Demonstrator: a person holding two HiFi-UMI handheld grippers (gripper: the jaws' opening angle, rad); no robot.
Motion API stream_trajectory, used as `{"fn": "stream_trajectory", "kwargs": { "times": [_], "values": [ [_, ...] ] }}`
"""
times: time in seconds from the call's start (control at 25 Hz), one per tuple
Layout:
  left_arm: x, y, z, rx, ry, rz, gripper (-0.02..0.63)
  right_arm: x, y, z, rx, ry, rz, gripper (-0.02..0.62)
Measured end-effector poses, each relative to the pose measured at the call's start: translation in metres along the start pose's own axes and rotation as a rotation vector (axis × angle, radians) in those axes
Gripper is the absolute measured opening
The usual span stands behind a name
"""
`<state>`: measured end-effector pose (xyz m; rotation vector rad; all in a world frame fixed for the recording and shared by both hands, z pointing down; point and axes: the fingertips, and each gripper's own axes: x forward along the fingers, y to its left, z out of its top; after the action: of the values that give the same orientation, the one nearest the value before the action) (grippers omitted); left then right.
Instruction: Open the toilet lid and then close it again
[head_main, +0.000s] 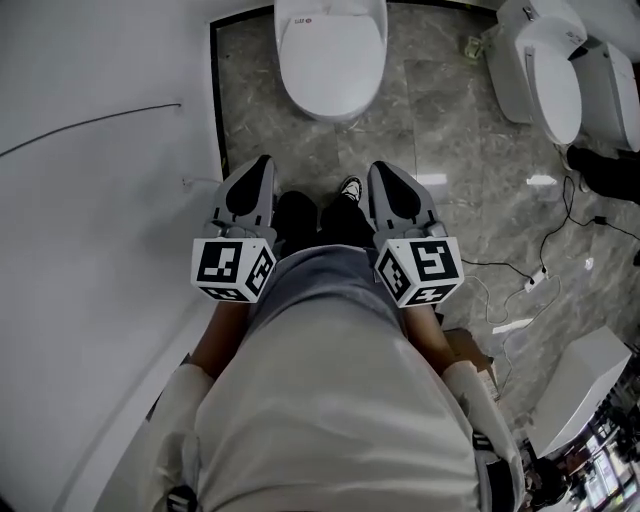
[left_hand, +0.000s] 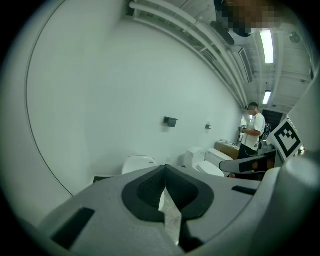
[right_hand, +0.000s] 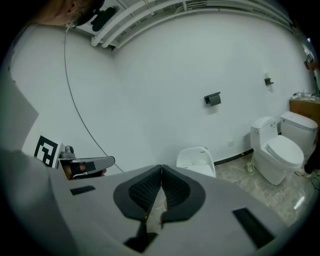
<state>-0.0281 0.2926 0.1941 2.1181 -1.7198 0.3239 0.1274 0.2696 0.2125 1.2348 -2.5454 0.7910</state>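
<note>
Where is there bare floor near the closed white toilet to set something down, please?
The grey marble floor is bare between the closed white toilet and the white toilets at right. Lower right, black cables and a white power strip crowd it.

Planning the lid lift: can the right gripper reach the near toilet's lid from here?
Probably not yet: the right gripper hangs short of the closed toilet lid, though only floor lies between.

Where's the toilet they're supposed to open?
In the head view the toilet sits top centre, lid down, on the grey floor ahead of the left gripper and right gripper; other toilets stand to its right.
</note>
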Motion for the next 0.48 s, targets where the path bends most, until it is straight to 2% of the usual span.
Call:
{"fn": "stream_trajectory", "kwargs": {
  "times": [0.2, 0.48],
  "values": [
    [0.020, 0.011, -0.003, -0.018, 0.021, 0.013, 0.006, 0.017, -0.006, 0.004, -0.002, 0.011, 0.013, 0.010],
    [0.073, 0.034, 0.011, -0.035, 0.019, -0.046, 0.008, 0.062, -0.012, 0.029, -0.038, 0.013, 0.005, 0.011]
  ]
}}
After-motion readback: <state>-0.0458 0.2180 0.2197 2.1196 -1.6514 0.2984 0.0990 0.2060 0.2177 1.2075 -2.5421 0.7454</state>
